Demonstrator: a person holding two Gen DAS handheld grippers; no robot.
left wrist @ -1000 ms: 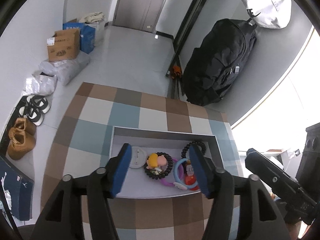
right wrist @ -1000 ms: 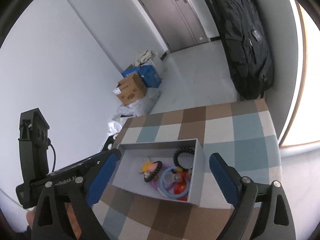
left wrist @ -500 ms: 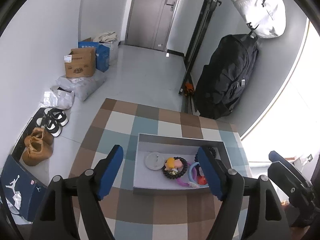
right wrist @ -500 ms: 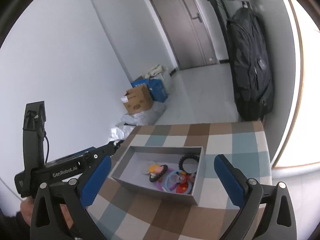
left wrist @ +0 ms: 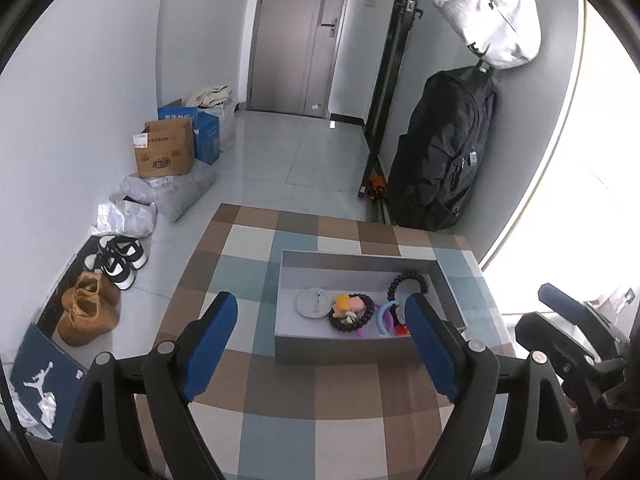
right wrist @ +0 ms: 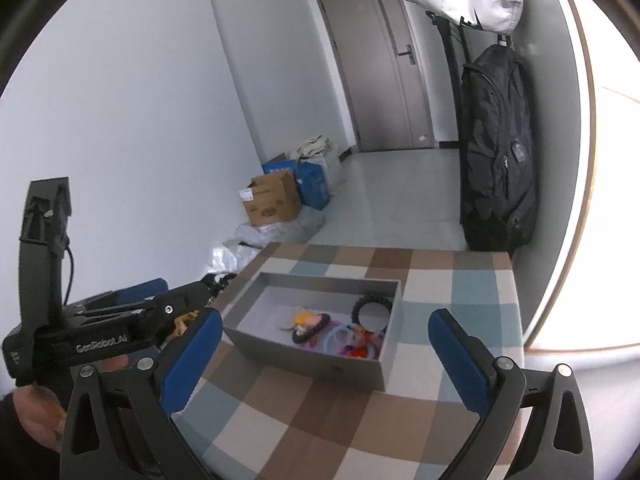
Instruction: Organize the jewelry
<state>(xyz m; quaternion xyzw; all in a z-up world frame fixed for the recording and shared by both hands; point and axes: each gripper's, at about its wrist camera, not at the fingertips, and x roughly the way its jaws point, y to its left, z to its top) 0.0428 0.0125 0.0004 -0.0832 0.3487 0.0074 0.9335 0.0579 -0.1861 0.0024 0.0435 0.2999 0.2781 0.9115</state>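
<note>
A grey open box (left wrist: 340, 350) (right wrist: 304, 354) sits on the checked tablecloth. Inside lie a white round disc (left wrist: 313, 301), a dark bead bracelet with a yellow charm (left wrist: 352, 312) (right wrist: 310, 326), a black coil hair tie (left wrist: 408, 282) (right wrist: 373, 306), a blue ring (left wrist: 382, 316) (right wrist: 340, 338) and a red trinket (right wrist: 358, 350). My left gripper (left wrist: 320, 334) hangs above the box's near side, its jaws opening with nothing between them. My right gripper (right wrist: 326, 350) stands wide open before the box, holding nothing.
The checked table (left wrist: 352, 408) ends at a tiled floor. Left of it are shoes (left wrist: 90, 308), a cardboard box (left wrist: 164, 152) and plastic bags (left wrist: 176, 192). A black backpack (left wrist: 444, 160) and a white bag (left wrist: 492, 20) hang at the right wall. A hand (right wrist: 36, 416) holds the left gripper.
Both grippers have drawn back and up from the box, so it looks smaller and farther. The left jaws have spread wider. The jewellery in the box has not moved.
</note>
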